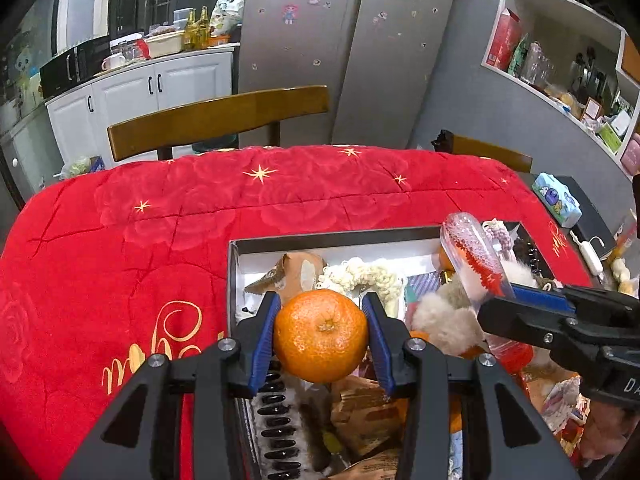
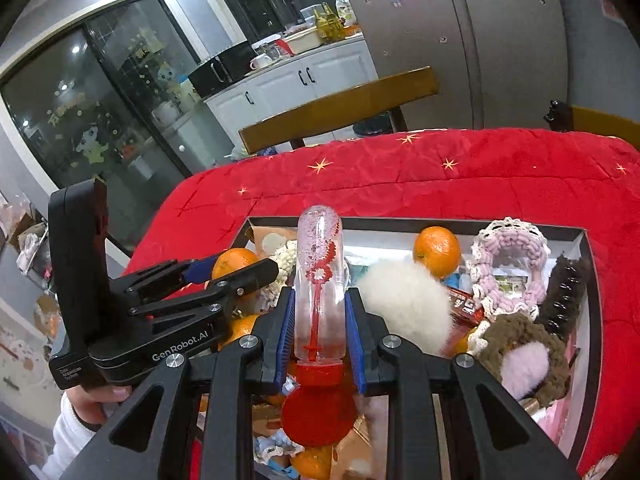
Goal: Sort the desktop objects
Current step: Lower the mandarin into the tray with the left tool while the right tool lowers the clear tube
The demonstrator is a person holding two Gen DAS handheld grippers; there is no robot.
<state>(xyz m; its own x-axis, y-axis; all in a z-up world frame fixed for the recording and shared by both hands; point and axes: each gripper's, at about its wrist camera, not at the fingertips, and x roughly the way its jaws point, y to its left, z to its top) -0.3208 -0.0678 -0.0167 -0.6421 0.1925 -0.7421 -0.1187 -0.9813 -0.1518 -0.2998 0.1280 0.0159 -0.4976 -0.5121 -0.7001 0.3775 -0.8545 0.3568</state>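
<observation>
left claw: the left claw (image 1: 321, 334) was closed on an orange (image 1: 320, 336), its blue pads (image 1: 265, 338) pressed against the fruit's left and right sides; the stem dimple faced the camera. the orange hung above the near left part of the box (image 1: 236, 280).
right claw: the right claw (image 2: 320, 330) gripped a clear bubble wand tube (image 2: 319, 280) around its lower body, the tube standing roughly upright with its rounded end far and its red cap (image 2: 318, 408) near; a red wand showed inside it.
claws together: in the left wrist view the right claw (image 1: 490, 294) sat just to the right of the left one, over the same box.
writing: "genrobot.ai" read in white on the side of the left claw (image 2: 236, 270) in the right wrist view; gold script on the red cloth (image 1: 120, 240) was only partly legible.
box contents: a second orange (image 2: 437, 251) at the far side, a white fluffy pom (image 2: 404, 304), a pink crocheted ring (image 2: 506, 264), a cream crocheted ring (image 1: 368, 274), a dark hair claw clip (image 2: 566, 296), a brown knitted piece (image 2: 524, 344), paper wrappers.
surface: a worktop covered by the red quilted cloth with gold stars.
room: a wooden chair (image 1: 216, 118) at the far edge, a grey fridge (image 1: 348, 48) with stickers, white cabinets (image 1: 160, 88), open shelves (image 1: 568, 60) on the right.
</observation>
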